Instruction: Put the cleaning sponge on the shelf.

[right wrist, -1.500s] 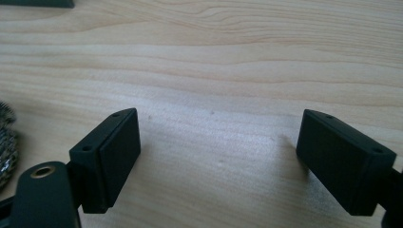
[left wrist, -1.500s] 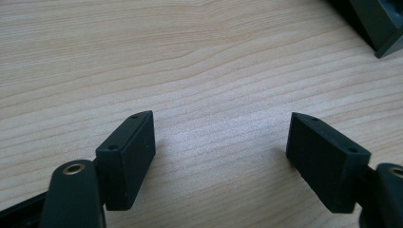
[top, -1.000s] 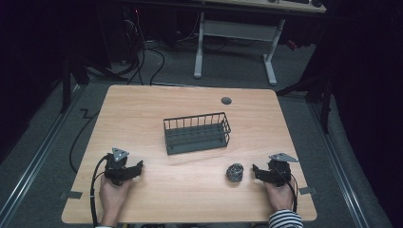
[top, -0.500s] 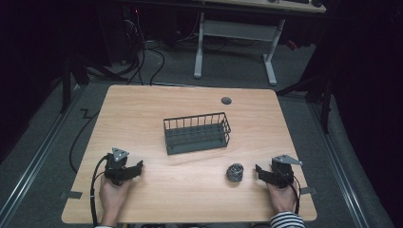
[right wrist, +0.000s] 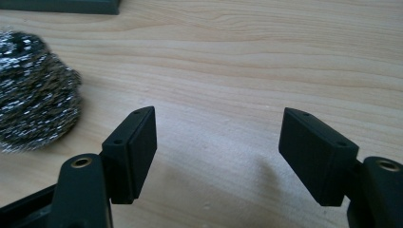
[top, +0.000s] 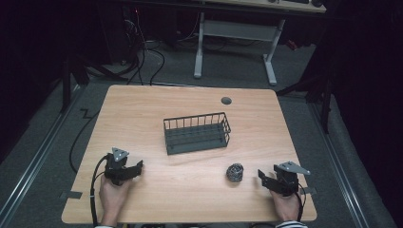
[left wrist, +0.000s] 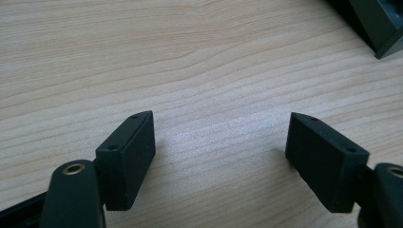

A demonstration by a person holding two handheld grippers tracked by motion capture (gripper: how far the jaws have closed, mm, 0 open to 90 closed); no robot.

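We see the round ball of silvery steel wool [top: 234, 172] lying on the light wooden table [top: 190, 109] at lower right of the high view, just left of the right gripper [top: 267, 176], outside its spread, empty jaws. Above it at centre stands the dark wire basket [top: 197, 133]. At lower left the left gripper [top: 134, 168] rests with jaws apart over bare wood.

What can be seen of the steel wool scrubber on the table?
The steel wool scrubber is a small, rounded ball of coiled, shiny grey metal strands. It lies on the wooden table, near the front right, in front of the wire basket and apart from it. The right gripper sits just beside it, jaws open, not touching it. In the right gripper view the scrubber lies left of the jaws.
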